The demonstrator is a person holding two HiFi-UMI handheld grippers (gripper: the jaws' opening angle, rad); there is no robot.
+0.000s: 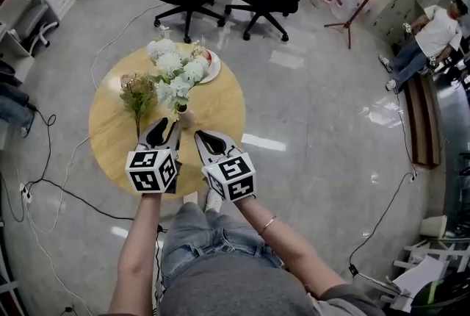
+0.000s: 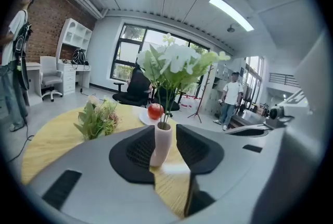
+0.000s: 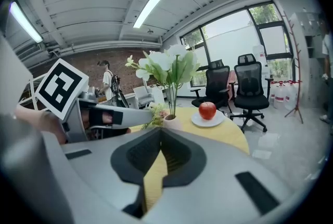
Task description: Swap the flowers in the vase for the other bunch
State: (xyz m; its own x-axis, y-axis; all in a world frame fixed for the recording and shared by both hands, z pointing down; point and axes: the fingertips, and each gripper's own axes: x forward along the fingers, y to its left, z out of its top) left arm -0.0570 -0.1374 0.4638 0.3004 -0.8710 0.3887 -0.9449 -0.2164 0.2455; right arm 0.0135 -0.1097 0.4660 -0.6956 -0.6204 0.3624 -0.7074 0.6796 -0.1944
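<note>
Flowers and vase on a round yellow table [image 1: 110,132], seen from above your two grippers. The small pale vase [image 1: 185,117] stands near the table's middle and holds a tall bunch of white flowers [image 1: 176,72]. The other bunch [image 1: 137,94], greenish with pink touches, lies just left of the vase with its stems towards you. A plate [image 3: 208,121] with a red apple [image 3: 207,110] sits beyond the vase. Your left gripper [image 1: 169,123] has its jaws about half closed with the vase body between the pads. They appear to press it on both sides, though any gap on the right pad is too fine to rule out. Your right gripper [image 1: 202,135] hangs just beside it, jaw tips together and nothing between them. The vase looks smooth, hard and breakable, probably light, and top-heavy under that tall bunch (a sideways tug could tip it). Hold it low on its body, as the left gripper does now. The white bunch likely has thin, fairly stiff stems and soft heads that would crush. Pinch the stems together just above the vase mouth and lift straight up. Take the other bunch by its bare stems, not the heads.
</note>
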